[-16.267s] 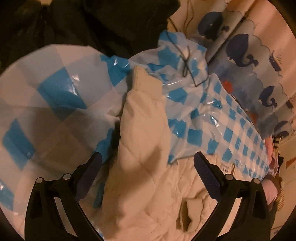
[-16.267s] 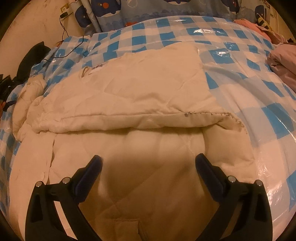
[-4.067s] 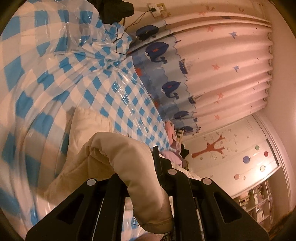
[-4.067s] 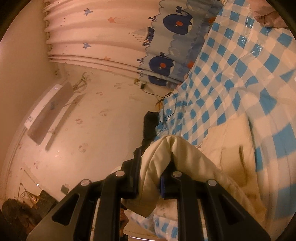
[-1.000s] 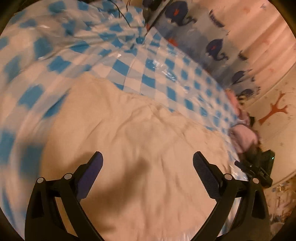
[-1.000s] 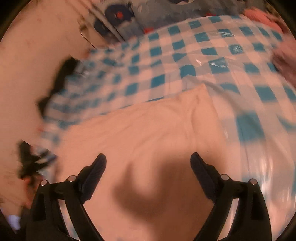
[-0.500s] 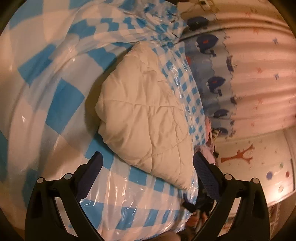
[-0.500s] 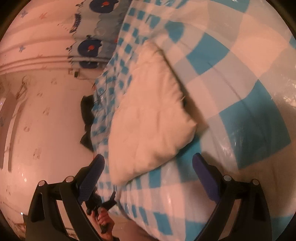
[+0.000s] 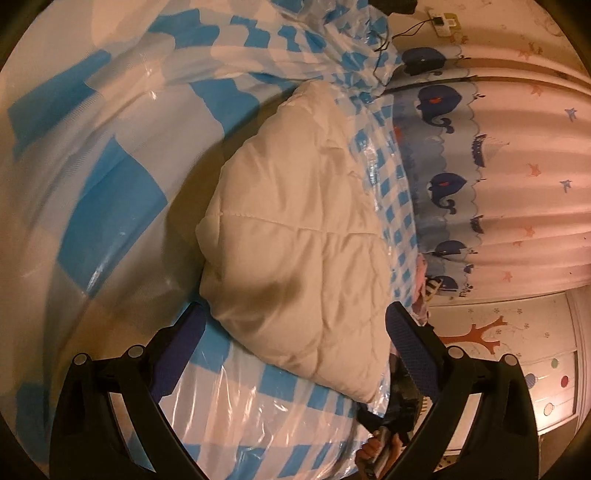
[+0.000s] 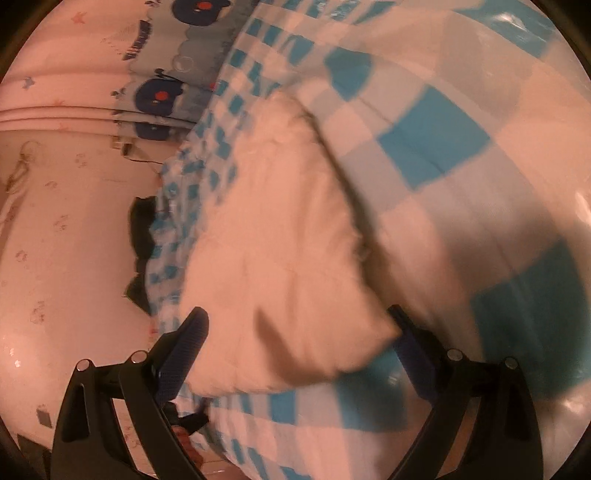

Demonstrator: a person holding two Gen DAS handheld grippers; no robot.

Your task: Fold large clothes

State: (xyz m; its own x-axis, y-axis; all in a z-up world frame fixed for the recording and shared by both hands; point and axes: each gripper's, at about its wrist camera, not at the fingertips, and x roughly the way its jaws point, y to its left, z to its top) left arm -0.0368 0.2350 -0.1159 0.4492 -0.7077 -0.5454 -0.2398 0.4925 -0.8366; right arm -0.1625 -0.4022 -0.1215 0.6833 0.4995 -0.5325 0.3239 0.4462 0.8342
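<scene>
A cream quilted garment (image 9: 299, 236) lies folded into a thick rectangular bundle on the blue-and-white checked plastic sheet (image 9: 110, 177). It also shows in the right wrist view (image 10: 280, 273). My left gripper (image 9: 295, 328) is open and empty, with its jaws spread on either side of the bundle's near corner. My right gripper (image 10: 299, 332) is open and empty at the opposite near corner of the bundle. The other gripper and the hand holding it (image 9: 384, 443) show at the sheet's edge in the left wrist view.
A whale-print curtain (image 9: 443, 177) hangs behind the bed. Dark clothes (image 10: 142, 236) lie at one end of the sheet, with a cable and wall socket (image 9: 441, 20) above. Pinkish clothes (image 9: 423, 288) sit at the other end. A painted cupboard (image 9: 517, 369) stands beyond.
Both grippers, shut on the garment four seconds ago, are open and drawn back. Over the last half second both views have come slightly closer to the folded bundle.
</scene>
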